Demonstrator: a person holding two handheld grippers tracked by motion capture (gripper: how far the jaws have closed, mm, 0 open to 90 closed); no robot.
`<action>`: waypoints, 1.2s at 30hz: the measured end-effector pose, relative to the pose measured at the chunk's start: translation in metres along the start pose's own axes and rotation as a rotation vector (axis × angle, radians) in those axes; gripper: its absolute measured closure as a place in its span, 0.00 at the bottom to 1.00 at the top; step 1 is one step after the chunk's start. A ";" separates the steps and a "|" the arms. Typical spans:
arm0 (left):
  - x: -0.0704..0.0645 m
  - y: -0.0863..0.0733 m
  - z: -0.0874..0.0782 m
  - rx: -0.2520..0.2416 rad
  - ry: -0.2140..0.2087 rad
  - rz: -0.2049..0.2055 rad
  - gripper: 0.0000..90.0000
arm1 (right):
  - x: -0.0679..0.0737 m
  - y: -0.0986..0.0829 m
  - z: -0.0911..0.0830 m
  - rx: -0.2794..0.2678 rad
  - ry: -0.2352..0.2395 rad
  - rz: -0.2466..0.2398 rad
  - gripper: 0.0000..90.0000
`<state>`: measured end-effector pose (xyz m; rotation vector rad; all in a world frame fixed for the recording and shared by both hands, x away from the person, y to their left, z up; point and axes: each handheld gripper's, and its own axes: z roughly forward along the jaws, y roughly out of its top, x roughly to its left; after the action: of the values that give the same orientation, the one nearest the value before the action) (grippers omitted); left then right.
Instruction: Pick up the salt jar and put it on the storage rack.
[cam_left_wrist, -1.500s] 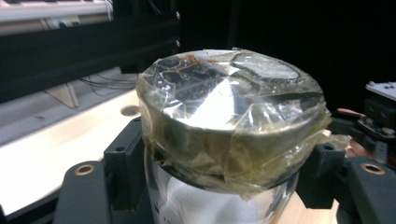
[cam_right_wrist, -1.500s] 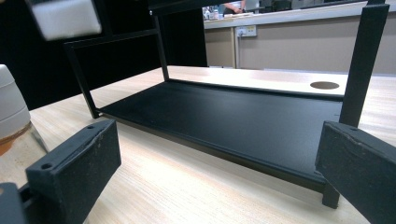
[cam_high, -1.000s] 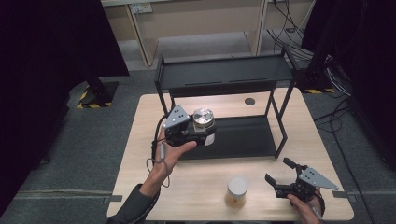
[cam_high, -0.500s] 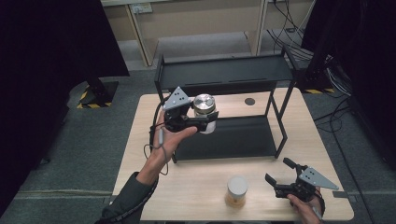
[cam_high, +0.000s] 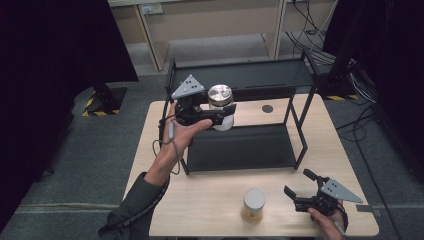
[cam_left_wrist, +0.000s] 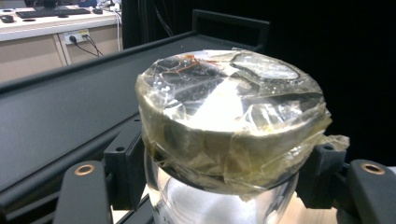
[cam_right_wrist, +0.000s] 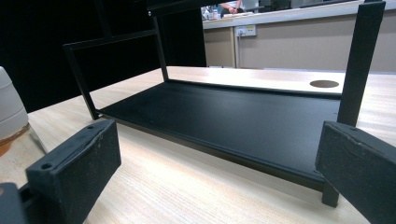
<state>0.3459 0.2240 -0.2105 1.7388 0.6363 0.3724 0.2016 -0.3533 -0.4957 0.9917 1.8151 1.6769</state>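
Note:
A clear jar (cam_high: 220, 106) with a shiny lid wrapped in tape (cam_left_wrist: 229, 121) hangs in the air, and my left gripper (cam_high: 222, 117) is shut on its body just below the lid. It sits at the front left edge of the black rack's top shelf (cam_high: 250, 75), about level with it. In the left gripper view that shelf (cam_left_wrist: 60, 116) runs behind the jar. My right gripper (cam_high: 297, 182) rests open near the table's front right corner, jaws wide apart (cam_right_wrist: 215, 163), facing the rack's lower shelf (cam_right_wrist: 224, 116).
A second jar (cam_high: 254, 204) with a white lid stands on the wooden table (cam_high: 210, 200) near the front edge, left of my right gripper; its lid (cam_right_wrist: 9, 112) shows at the left edge of the right gripper view. A round cable hole (cam_high: 267, 108) lies behind the rack.
My left gripper has lifted the taped jar higher and farther back, up to the level of the rack's top shelf. The right gripper has stayed put.

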 end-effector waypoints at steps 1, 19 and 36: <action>-0.001 0.004 0.000 0.008 0.009 -0.011 0.35 | 0.000 0.000 0.000 0.000 0.000 0.000 0.00; 0.002 0.051 0.005 -0.012 0.085 -0.035 0.35 | -0.001 0.000 0.000 -0.004 0.004 0.004 0.00; 0.016 0.066 0.027 -0.038 0.232 -0.073 0.35 | -0.002 0.000 0.000 -0.002 0.006 0.013 0.00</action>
<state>0.3876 0.2017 -0.1557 1.6445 0.8513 0.5361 0.2029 -0.3544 -0.4961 1.0009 1.8136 1.6912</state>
